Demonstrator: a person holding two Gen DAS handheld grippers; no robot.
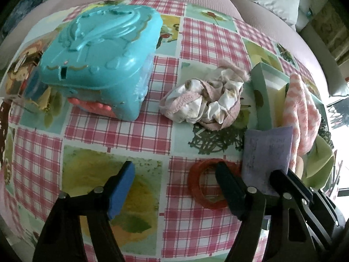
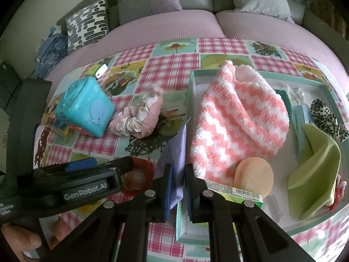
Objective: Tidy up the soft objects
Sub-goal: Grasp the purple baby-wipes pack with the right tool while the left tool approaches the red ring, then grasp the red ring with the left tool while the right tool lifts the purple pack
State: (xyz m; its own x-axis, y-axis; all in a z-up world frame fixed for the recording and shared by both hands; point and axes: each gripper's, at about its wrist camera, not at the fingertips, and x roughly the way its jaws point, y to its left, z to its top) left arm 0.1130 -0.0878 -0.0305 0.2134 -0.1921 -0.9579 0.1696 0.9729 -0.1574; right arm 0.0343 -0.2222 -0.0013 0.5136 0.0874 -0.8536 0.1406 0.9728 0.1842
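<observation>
Right wrist view showed, from left to right, a teal case (image 2: 86, 107) standing on the checked cloth (image 2: 172, 65), a crumpled pink-and-white garment (image 2: 137, 120) lying loose just beside it, and a red ring (image 2: 139, 174) near the left gripper (image 1: 174, 187), whose jaws hung wide and empty low over the cloth, seemingly waiting its turn. Next came a lilac cloth (image 2: 174, 152), pinched between the narrowed jaws of the right gripper (image 2: 177, 194) and held up at the near left wall of the tray (image 2: 192, 83), probably so it could be lowered in with the rest. Inside the tray lay a pink-striped knit (image 2: 235, 120), a round peach puff (image 2: 254, 175), a green foam piece (image 2: 316, 174) and a leopard-print scrunchie (image 2: 327, 118), gathered there as the sorted soft goods. The garment, outside the tray, looked the likeliest item left to collect.
</observation>
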